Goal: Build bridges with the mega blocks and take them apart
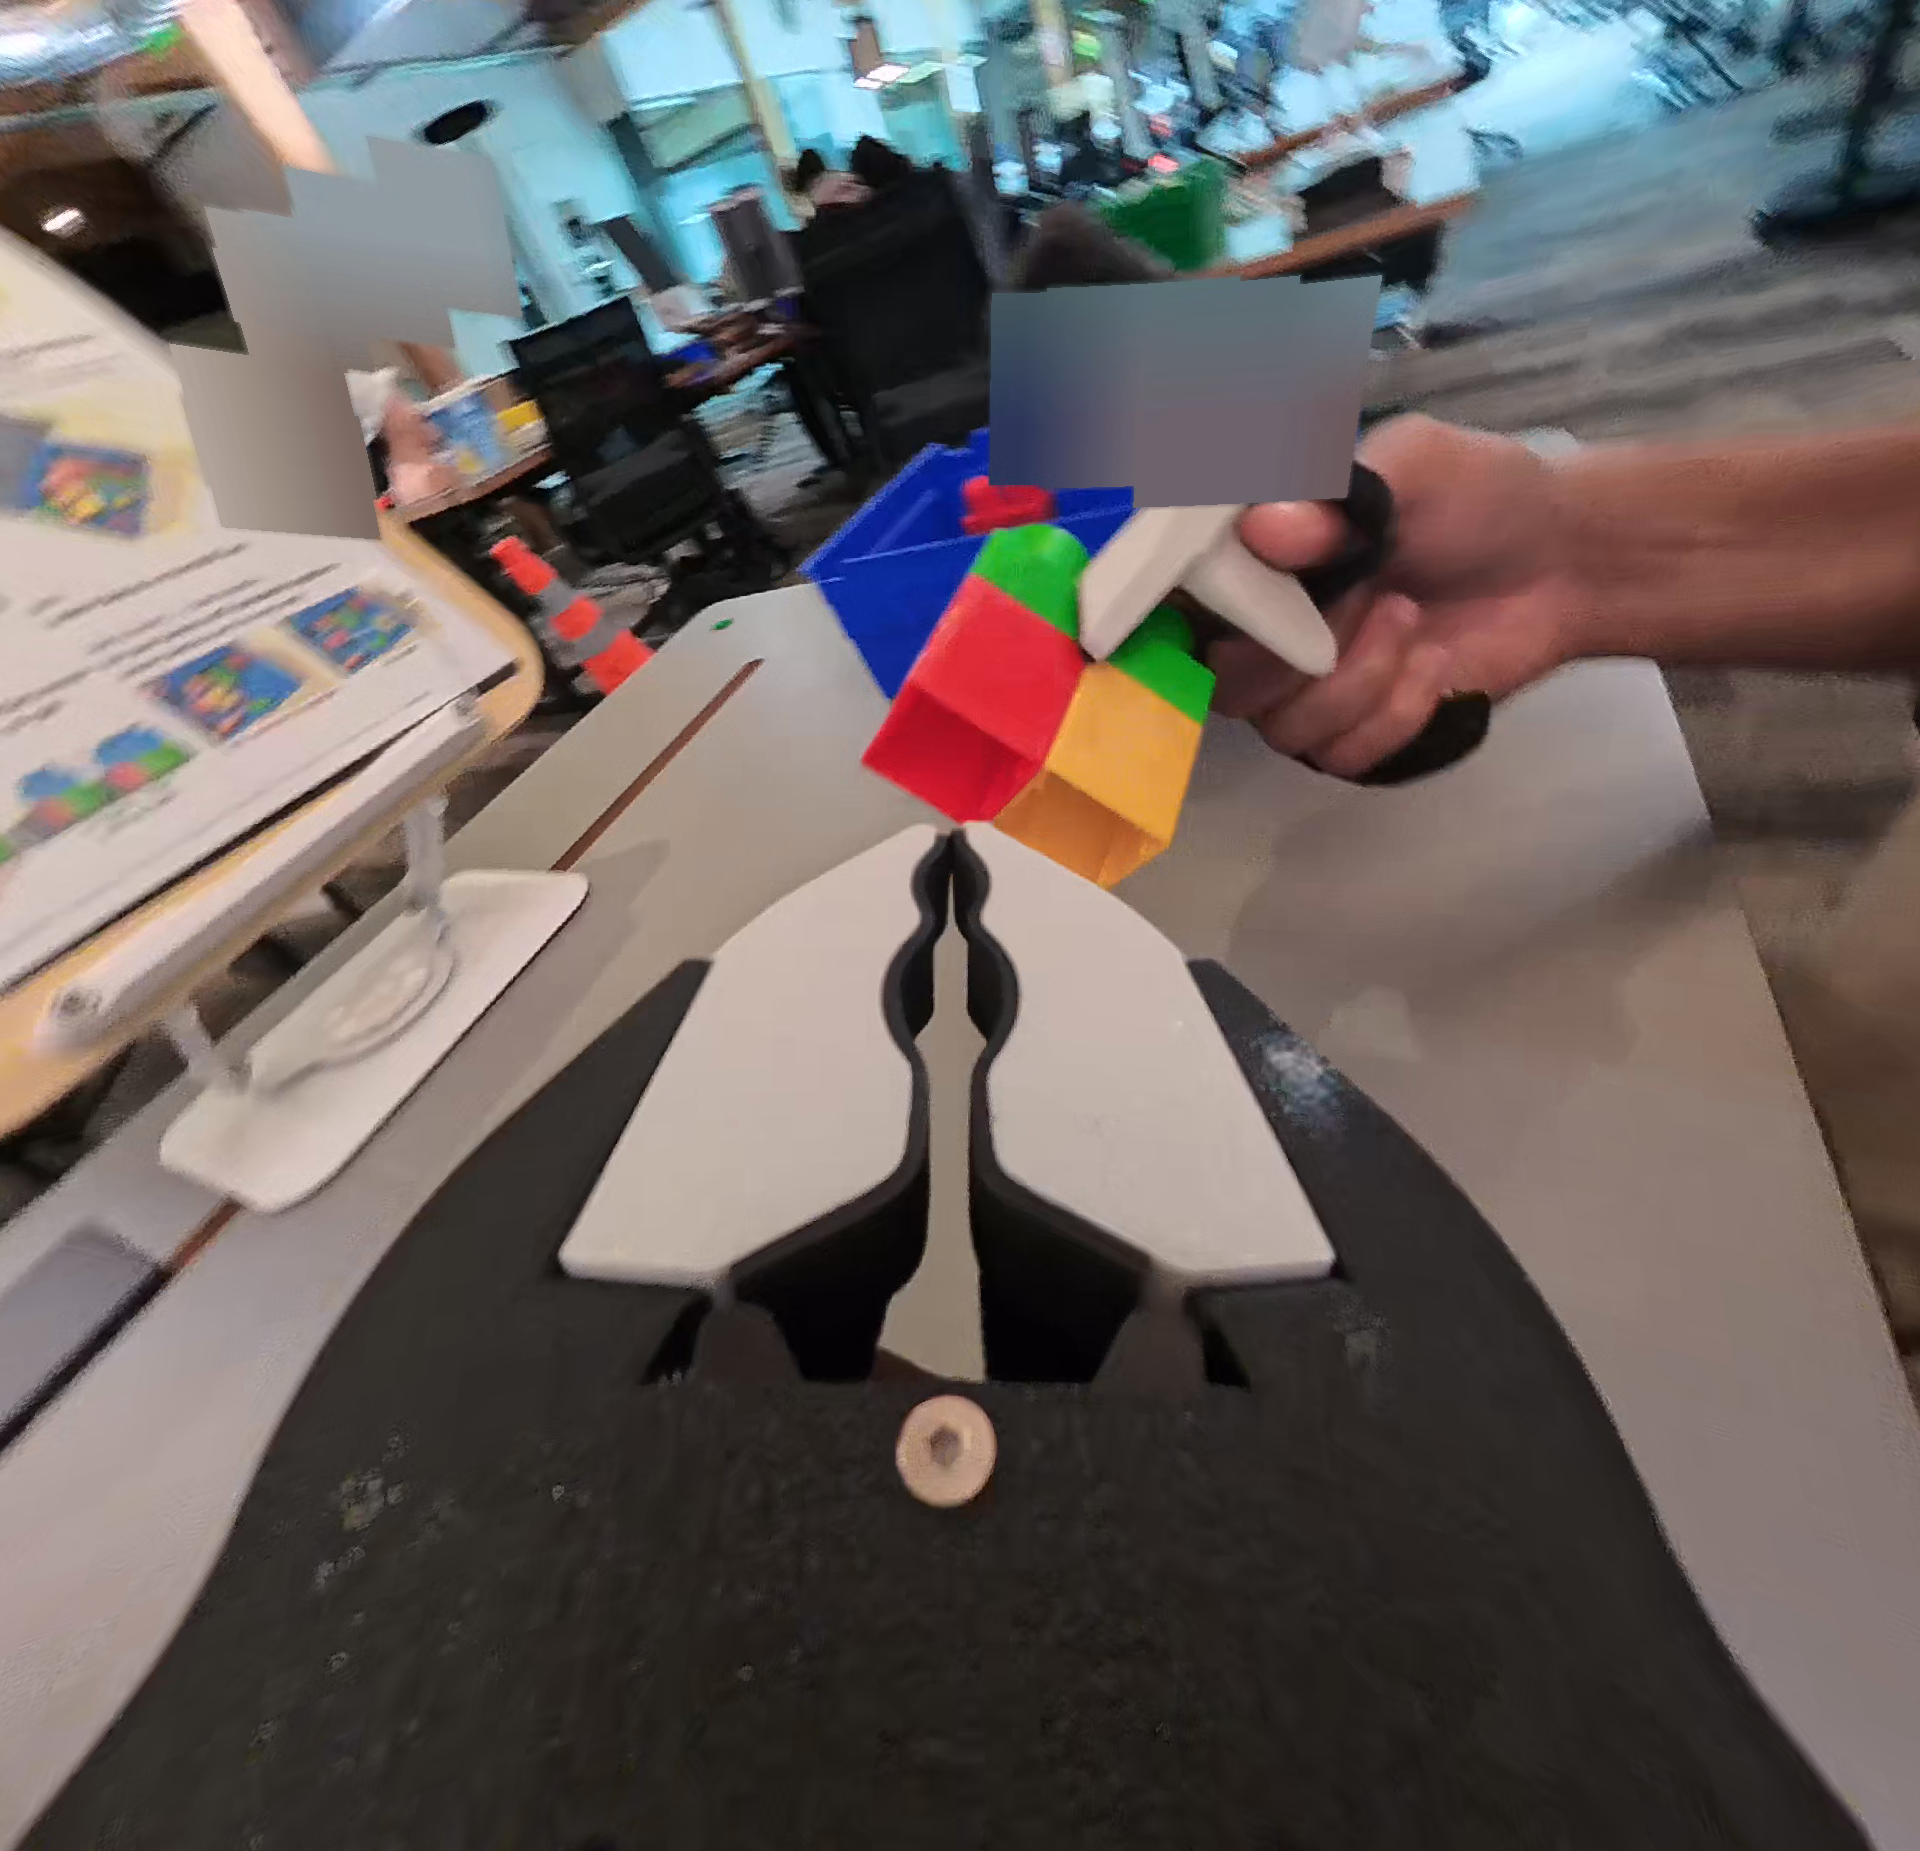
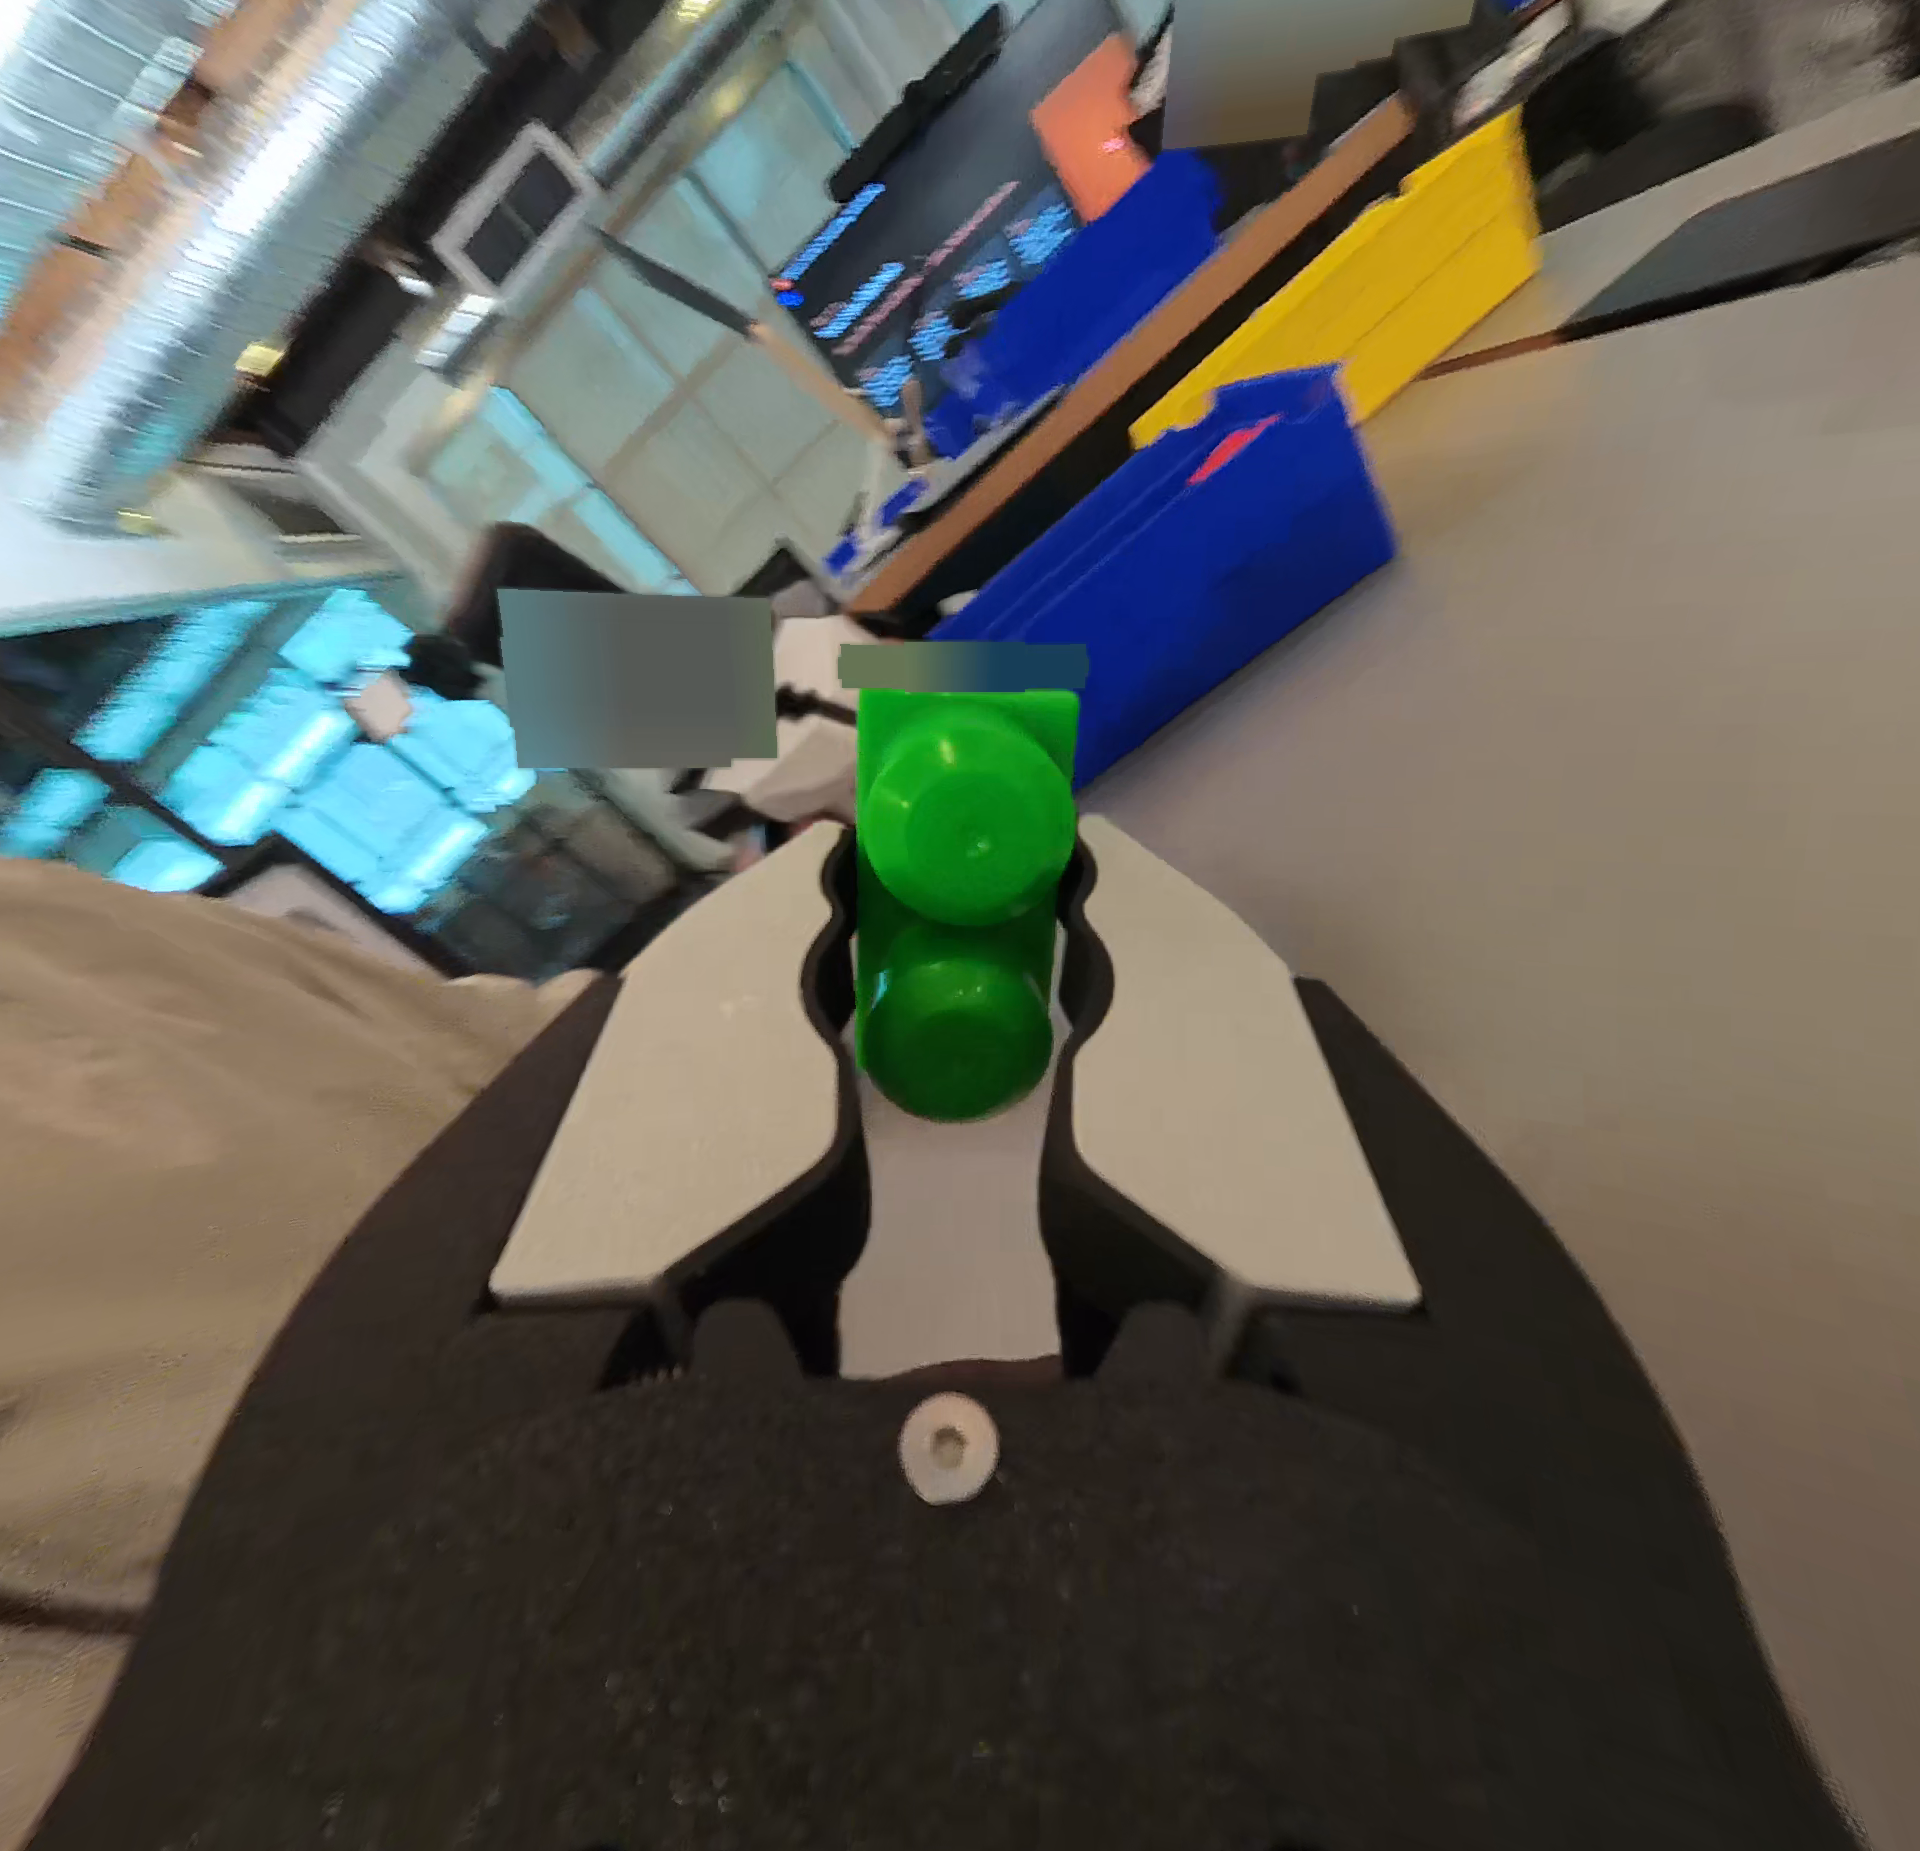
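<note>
In the left wrist view my left gripper is shut and empty, held above the grey table. Just beyond its tips hangs a small block bridge: a green two-stud block on top, with a red block and an orange block under it, their hollow undersides facing me. My right gripper, held by a hand, grips the green block and holds the bridge tilted in the air. In the right wrist view the green block sits between the fingers of my right gripper. The red and orange blocks are hidden there.
A blue bin with a red piece inside stands on the table behind the bridge; it also shows in the right wrist view. A yellow bin stands farther back. An instruction sheet on a white stand is at the left. Left tips to right tips: about 6 cm.
</note>
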`<state>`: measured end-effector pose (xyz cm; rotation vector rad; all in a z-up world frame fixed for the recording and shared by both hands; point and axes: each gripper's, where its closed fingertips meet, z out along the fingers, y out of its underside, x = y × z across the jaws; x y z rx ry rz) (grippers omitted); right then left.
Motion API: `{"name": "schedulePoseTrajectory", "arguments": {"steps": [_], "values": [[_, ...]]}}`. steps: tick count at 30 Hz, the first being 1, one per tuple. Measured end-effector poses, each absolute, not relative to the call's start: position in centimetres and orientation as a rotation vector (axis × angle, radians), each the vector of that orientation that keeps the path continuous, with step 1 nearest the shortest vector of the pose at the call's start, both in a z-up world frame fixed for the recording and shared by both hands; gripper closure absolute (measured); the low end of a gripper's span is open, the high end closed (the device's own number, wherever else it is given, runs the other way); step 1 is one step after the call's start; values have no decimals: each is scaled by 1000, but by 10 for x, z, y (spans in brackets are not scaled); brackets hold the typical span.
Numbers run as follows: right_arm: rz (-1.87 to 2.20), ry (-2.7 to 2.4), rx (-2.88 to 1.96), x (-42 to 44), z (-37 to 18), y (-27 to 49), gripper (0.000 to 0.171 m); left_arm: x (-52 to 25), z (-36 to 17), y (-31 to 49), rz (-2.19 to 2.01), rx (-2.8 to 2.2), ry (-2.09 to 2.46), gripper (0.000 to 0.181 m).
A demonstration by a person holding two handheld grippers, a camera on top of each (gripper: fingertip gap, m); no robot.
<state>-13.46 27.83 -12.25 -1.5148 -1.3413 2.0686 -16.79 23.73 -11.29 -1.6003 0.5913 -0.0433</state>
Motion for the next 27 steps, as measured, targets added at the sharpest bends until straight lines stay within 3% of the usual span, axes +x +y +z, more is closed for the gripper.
{"name": "schedulePoseTrajectory", "arguments": {"steps": [2,5,7,10,17,27], "values": [[1891,-1329,-1513,-136,-124,291,135,-180,-110,237,-40,-1617,416,181],[1654,-1307,-1507,-139,-127,304,135,-205,-115,238,122,-1657,178,156],[1496,-1288,-1522,-140,-132,312,135,-223,-128,235,252,-1747,42,125],[1253,-1253,-1571,-140,-145,322,135,-240,-140,220,338,-1760,-216,105],[945,-1166,-1610,-139,-168,324,135,-254,-169,203,381,-1773,-448,76],[950,-1123,-1622,-132,-163,325,135,-259,-168,198,367,-1740,-465,76]]}}
